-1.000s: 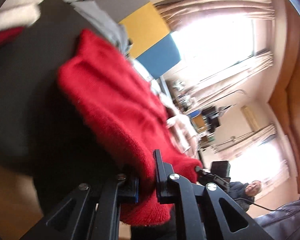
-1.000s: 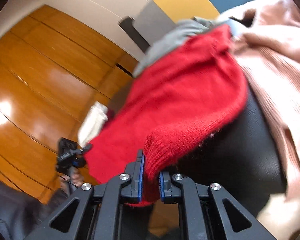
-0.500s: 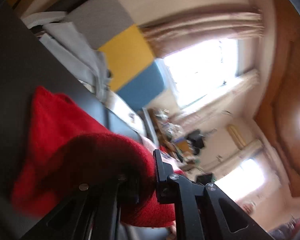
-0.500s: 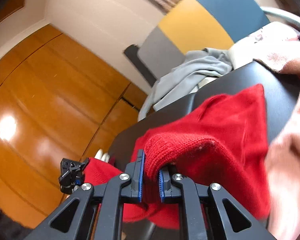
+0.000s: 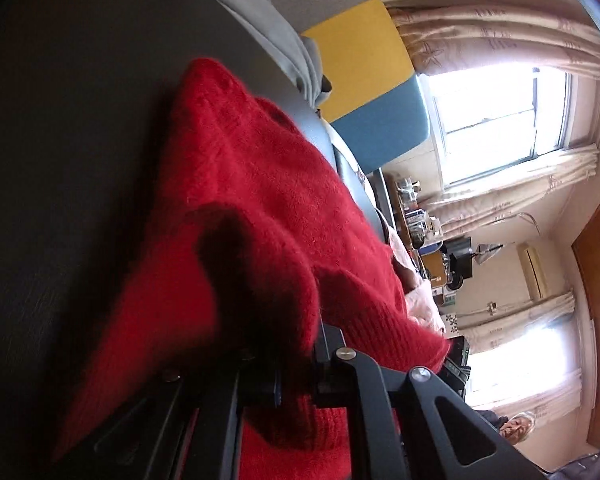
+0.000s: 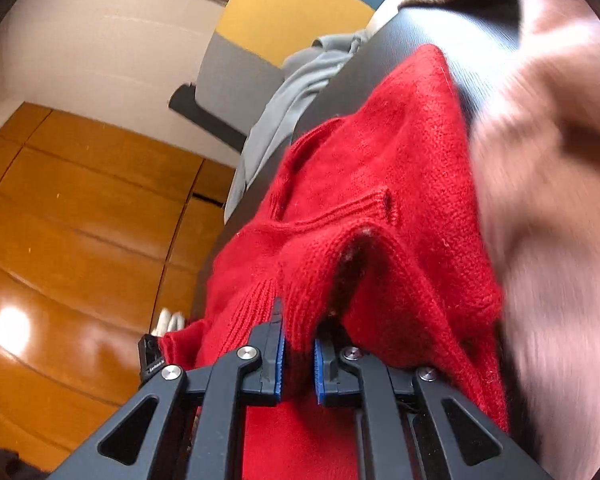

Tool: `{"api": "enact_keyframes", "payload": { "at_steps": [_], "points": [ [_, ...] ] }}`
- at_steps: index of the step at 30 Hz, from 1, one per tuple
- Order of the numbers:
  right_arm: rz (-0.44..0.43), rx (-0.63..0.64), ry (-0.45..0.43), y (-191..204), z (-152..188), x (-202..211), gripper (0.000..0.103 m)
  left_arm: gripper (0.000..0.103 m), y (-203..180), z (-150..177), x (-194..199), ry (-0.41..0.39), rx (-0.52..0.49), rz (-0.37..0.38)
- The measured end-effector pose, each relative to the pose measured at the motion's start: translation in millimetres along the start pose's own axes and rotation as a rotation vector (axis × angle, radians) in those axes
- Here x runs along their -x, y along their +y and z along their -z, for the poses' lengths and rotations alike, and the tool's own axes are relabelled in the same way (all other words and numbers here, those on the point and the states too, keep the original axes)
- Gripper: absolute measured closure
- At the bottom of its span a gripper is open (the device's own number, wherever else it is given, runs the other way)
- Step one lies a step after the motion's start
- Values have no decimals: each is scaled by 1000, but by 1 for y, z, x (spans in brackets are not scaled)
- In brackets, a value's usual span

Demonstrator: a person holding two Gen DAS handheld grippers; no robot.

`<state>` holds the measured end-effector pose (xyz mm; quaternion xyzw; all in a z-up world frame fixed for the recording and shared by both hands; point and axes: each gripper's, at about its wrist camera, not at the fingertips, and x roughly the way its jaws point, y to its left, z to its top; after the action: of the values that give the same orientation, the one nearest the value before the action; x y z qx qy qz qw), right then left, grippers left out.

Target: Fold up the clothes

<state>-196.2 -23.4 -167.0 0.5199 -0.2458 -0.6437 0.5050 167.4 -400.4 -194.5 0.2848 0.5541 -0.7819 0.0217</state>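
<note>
A red knitted sweater (image 5: pixel 260 200) lies across the dark tabletop (image 5: pixel 60 120), and both grippers hold its near edge. My left gripper (image 5: pixel 296 376) is shut on a bunched fold of it; the knit drapes over the left finger and hides it. In the right wrist view the same red sweater (image 6: pixel 380 184) stretches away, with a ribbed hem crossing it. My right gripper (image 6: pixel 299 356) is shut on a raised fold of that hem, red knit pinched between the blue pads (image 6: pixel 279 356).
A grey garment (image 6: pixel 284 92) hangs over the table's far edge (image 6: pixel 404 36), also in the left view as grey cloth (image 5: pixel 268 28). A pink knit garment (image 6: pixel 548 160) lies blurred beside the sweater. Behind are yellow and blue panels (image 5: pixel 364 60), windows, and wooden wall panels (image 6: pixel 80 220).
Both grippers have swung down toward the table with the sweater still held. The sweater now lies longer and flatter over the tabletop, and the pink garment fills more of the right view.
</note>
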Motion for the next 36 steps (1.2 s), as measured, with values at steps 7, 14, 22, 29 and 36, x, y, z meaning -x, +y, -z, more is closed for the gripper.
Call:
{"api": "enact_keyframes", "payload": {
  "at_steps": [7, 14, 22, 29, 36],
  "points": [
    [-22, 76, 32, 37, 12, 16, 90, 96, -17, 5, 46, -88, 48, 185],
    [-46, -47, -56, 27, -40, -3, 76, 93, 9, -50, 21, -215, 290, 316],
    [-94, -197, -95, -11, -41, -2, 42, 86, 41, -61, -4, -185, 423, 225],
    [-113, -107, -55, 14, -40, 9, 23, 82, 38, -72, 20, -190, 448, 314],
    [390, 359, -88, 78, -39, -12, 26, 78, 17, -78, 71, -301, 254, 39]
  ]
}}
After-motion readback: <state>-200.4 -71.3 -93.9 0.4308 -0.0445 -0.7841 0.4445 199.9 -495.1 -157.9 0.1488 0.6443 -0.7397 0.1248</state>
